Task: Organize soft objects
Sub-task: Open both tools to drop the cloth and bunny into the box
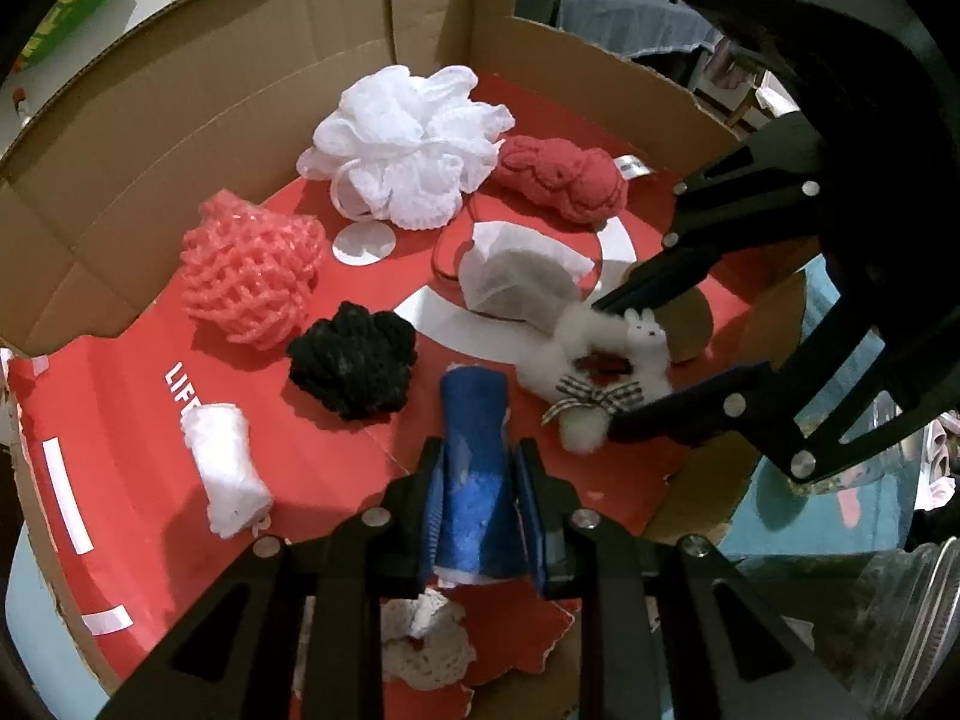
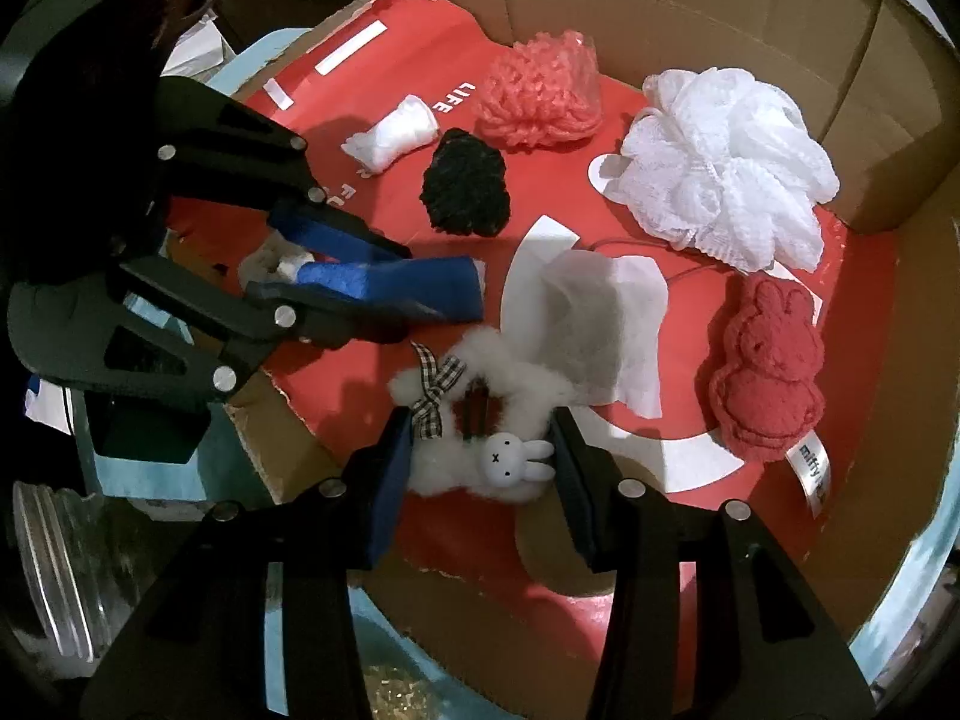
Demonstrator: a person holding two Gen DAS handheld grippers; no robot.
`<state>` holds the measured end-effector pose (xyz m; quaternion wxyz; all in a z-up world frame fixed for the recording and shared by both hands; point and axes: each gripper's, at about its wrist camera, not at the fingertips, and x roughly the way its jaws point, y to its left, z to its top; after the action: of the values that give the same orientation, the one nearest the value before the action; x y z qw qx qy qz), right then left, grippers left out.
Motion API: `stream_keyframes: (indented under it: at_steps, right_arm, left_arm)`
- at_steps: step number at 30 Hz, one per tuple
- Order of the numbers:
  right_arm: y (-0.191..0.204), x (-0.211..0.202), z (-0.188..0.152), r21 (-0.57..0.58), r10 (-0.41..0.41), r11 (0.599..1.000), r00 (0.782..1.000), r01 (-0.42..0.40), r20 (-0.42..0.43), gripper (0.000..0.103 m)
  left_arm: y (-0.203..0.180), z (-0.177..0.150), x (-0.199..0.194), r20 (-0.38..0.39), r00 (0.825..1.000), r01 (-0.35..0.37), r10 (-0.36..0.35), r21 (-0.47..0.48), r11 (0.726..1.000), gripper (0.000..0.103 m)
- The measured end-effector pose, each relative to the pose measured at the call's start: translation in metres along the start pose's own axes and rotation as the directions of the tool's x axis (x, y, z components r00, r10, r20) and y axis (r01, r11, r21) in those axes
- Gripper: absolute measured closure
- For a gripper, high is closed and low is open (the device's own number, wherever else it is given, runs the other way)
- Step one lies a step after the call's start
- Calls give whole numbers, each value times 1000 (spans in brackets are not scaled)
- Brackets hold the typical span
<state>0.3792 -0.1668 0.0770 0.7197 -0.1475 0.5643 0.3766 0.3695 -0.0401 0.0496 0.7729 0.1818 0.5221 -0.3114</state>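
both grippers reach down into the open cardboard box (image 1: 180,138) with the red printed floor. the left gripper (image 1: 480,480) pinches a blue rolled cloth (image 1: 474,450) between its two fingers, the roll standing up along them with its far end poking past the tips. the right gripper (image 2: 480,450) has its fingers on either side of the fluffy white scrunchie (image 2: 474,420) with the checked bow and small bunny charm; the fluff touches both pads, so it looks gripped. the scrunchie lies at the box's near edge, just beside a white paper sachet (image 2: 594,318). farther in sit a black knit piece (image 2: 465,186), pink foam netting (image 2: 540,96) and a white bath pouf (image 2: 726,168).
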Motion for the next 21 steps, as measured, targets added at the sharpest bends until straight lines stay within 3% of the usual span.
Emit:
stream_keyframes:
  at_steps: [3, 5, 12, 21]
  right_arm:
    - [0, 1, 3, 6, 1, 1000, 1000, -1, -4, 59]
    - [2, 1, 1, 6, -3, 1000, 1000, 3, -6, 56]
    - [9, 5, 2, -1, -33, 999, 999, 33, -9, 50]
    - [7, -23, -3, 119, -83, 990, 995, 77, 50, 38]
  left_arm:
    - [-1, 2, 2, 3, 1000, -1, 1, -2, 1000, 75]
    - [-1, 0, 0, 10, 1000, -8, 8, -3, 1000, 65]
    - [4, -6, -19, 46, 999, -27, 29, -36, 999, 55]
    - [8, -35, -75, 147, 985, -59, 88, -195, 979, 27]
